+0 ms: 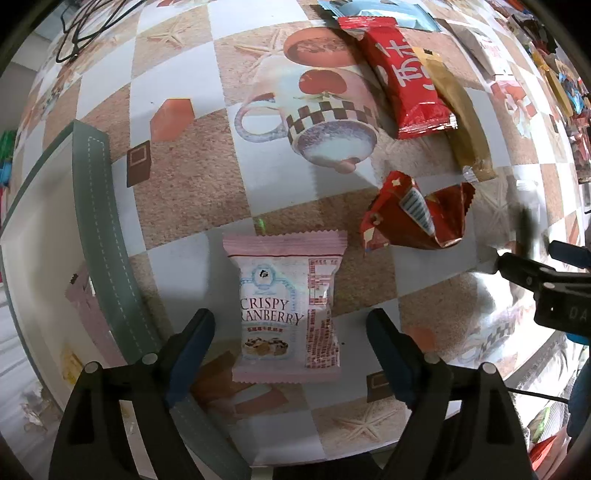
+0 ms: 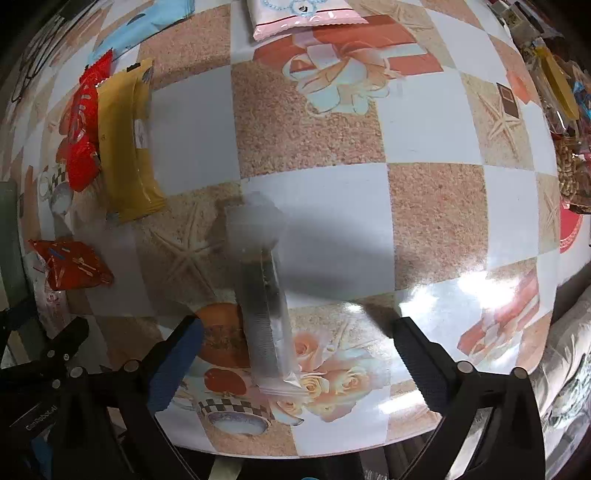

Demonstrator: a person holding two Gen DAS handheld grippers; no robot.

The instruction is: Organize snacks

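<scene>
A pink "Crispy Cranberry" packet (image 1: pixel 286 306) lies flat on the patterned tablecloth. My left gripper (image 1: pixel 291 349) is open, its fingers either side of the packet's lower half, not touching it. A long clear packet with a dark stick inside (image 2: pixel 262 295) lies on the table between the open fingers of my right gripper (image 2: pixel 295 360). A crumpled red packet (image 1: pixel 417 214) lies right of the pink one, and also shows in the right wrist view (image 2: pixel 70 264). A red bar (image 1: pixel 402 81) and a yellow bar (image 2: pixel 125 144) lie further off.
A white tray with a grey-green stitched rim (image 1: pixel 99 229) stands at the left and holds a pink packet (image 1: pixel 88 314). Another pink packet (image 2: pixel 303 14) lies at the far edge. Several snacks pile at the right (image 2: pixel 557 88). The table's front edge (image 2: pixel 295 454) is close.
</scene>
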